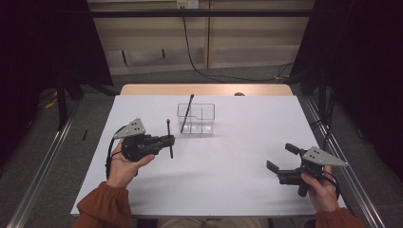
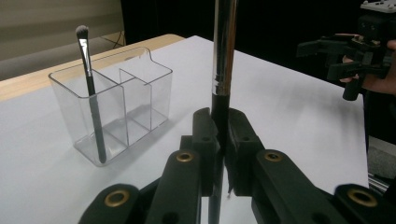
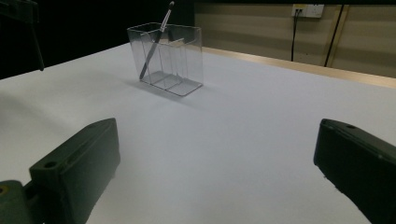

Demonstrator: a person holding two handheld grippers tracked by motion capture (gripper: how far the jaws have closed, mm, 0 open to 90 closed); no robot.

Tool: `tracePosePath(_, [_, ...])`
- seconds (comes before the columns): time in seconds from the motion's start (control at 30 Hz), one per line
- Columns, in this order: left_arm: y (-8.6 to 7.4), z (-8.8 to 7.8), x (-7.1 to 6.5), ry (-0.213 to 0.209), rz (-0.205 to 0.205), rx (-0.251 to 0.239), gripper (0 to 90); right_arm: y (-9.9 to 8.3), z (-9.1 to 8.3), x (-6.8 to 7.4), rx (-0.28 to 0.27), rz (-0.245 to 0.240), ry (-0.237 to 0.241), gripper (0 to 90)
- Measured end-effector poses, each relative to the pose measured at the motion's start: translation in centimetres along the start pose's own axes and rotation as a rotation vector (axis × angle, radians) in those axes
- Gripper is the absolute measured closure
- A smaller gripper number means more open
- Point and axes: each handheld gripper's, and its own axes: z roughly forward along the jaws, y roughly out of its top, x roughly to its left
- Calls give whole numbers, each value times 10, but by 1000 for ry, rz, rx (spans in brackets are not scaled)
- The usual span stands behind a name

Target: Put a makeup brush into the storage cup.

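Left gripper, seen from the high view at the left of the white table, jaws drawn tight on the dark handle of a makeup brush. The brush stands nearly upright in the grip, crossing the jaws so that its ends project above and below them. In the left gripper view the two black pads press on either side of the handle just below the silver ferrule of the brush, which rises out of the top of the picture.

Ahead of these jaws, and near them, stands a clear organizer with divided compartments. A second brush leans in the compartment nearest the left gripper, bristles uppermost; in the left gripper view it shows as a slim dark handle with a silver ferrule.

Right gripper, well apart from the organizer at the right of the table, jaws spread wide with nothing between them. In the right gripper view the bare table surface lies between its two pads, and the organizer stands far ahead.
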Motion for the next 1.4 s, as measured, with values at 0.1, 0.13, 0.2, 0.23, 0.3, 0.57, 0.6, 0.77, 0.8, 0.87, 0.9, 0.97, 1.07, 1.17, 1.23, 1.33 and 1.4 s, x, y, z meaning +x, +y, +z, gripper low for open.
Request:
tracePosePath(0.1, [4,-2,2,9,2,-9,840,-3,-1,0,-5,-5,-19,0])
tracePosePath(0.13, [6,-3,3,12,5,-11,840,-3,-2,1,-5,1,-23,0])
tracePosePath(0.2, [9,-4,4,15,5,-14,840,-4,-3,0,-10,-12,-24,0])
tracePosePath(0.23, [10,-4,6,18,8,-14,840,-4,-3,0,-12,-11,-22,0])
tracePosePath(0.3, [14,-5,8,23,6,-17,840,-4,-3,0,-17,0,-16,0])
tracePosePath(0.57, [28,0,19,44,-3,-34,840,-6,-2,-1,-5,-11,14,0])
tracePosePath(0.6, [29,1,19,45,-5,-34,840,-6,-2,-1,-5,-14,16,0])
tracePosePath(0.77, [37,7,23,56,6,-34,840,-6,-2,-1,-8,-14,26,0])
tracePosePath(0.8, [38,8,24,60,8,-39,840,-7,-2,-1,-9,-15,32,0])
tracePosePath(0.87, [43,10,27,64,4,-42,840,-7,-2,-1,-10,-15,22,0])
tracePosePath(0.9, [45,11,29,70,7,-43,840,-7,-2,-2,-11,-12,24,0])
tracePosePath(0.97, [50,12,32,78,4,-50,840,-7,-2,-2,-13,-11,26,0])
tracePosePath(1.07, [59,13,36,88,8,-60,840,-7,-2,-2,-13,-11,32,0])
tracePosePath(1.17, [65,15,38,96,9,-66,840,-8,-2,-1,-11,-8,35,0])
tracePosePath(1.23, [67,17,40,107,10,-65,840,-8,-1,-2,-6,-9,39,0])
tracePosePath(1.33, [70,18,44,112,2,-71,840,-8,-2,-2,-6,-6,43,0])
tracePosePath(1.4, [73,20,45,119,1,-73,840,-8,-2,-2,-8,-4,46,0])
